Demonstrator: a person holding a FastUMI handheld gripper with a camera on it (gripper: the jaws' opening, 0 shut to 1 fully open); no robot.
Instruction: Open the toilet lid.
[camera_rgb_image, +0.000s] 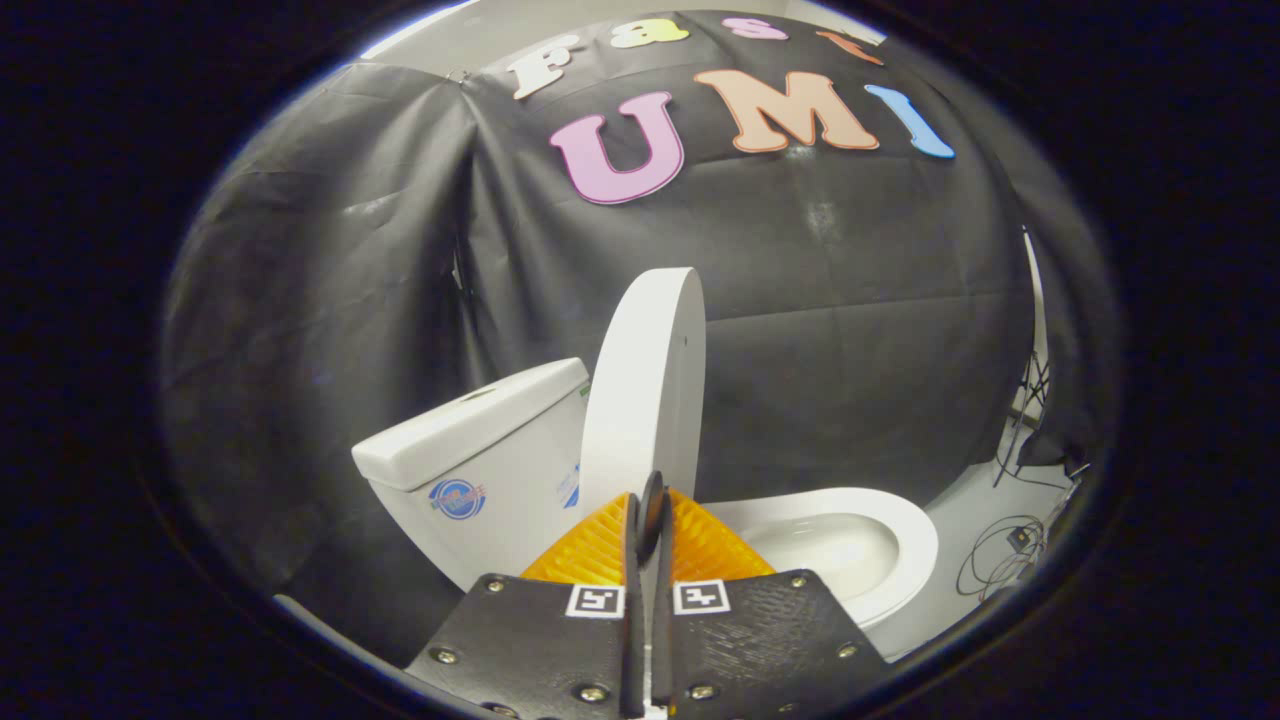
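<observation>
Your toilet lid (645, 385) stands raised near upright just beyond the fingers, its back close to the tank (480, 455), with the bowl (850, 545) uncovered beside it. By that, the opening appears done; only confirming the lid rests stable seems left. Your gripper (648, 520) is clenched, its orange fingers (590, 548) pressed together on nothing.
</observation>
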